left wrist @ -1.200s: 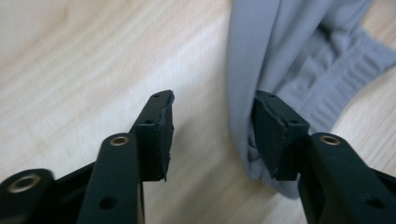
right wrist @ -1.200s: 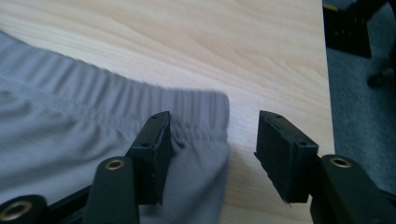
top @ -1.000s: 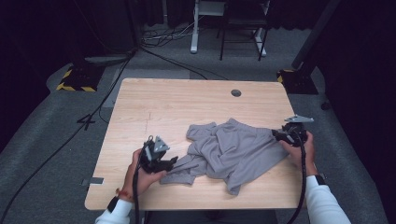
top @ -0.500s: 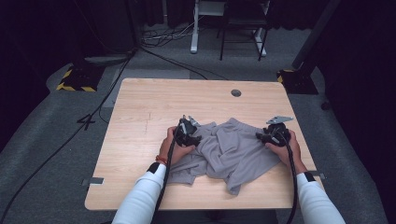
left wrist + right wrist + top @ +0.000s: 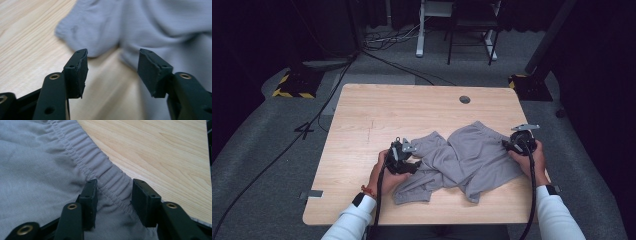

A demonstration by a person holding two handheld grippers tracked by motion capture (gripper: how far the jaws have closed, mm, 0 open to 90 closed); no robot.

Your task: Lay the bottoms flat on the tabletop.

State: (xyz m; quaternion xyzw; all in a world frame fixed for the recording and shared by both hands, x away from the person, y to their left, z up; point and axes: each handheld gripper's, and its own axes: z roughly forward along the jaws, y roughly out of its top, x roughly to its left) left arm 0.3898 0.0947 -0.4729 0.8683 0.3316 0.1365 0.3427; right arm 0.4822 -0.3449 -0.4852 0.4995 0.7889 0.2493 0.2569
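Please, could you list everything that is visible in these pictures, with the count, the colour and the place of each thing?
garment: one, grey, crumpled on the near right part of the table; its elastic band runs between the right gripper's jaws
table: one, light wood, centre of the high view
round hole in the table: one, dark, near the far edge
cables on the floor: several, dark, behind and left of the table
white frame legs: at the far side of the room
left gripper: one, black, at the garment's left edge, jaws apart, just been opening, nothing pinched
right gripper: one, black, at the garment's right edge, jaws astride the band
sleeves: two, white, bottom of the high view
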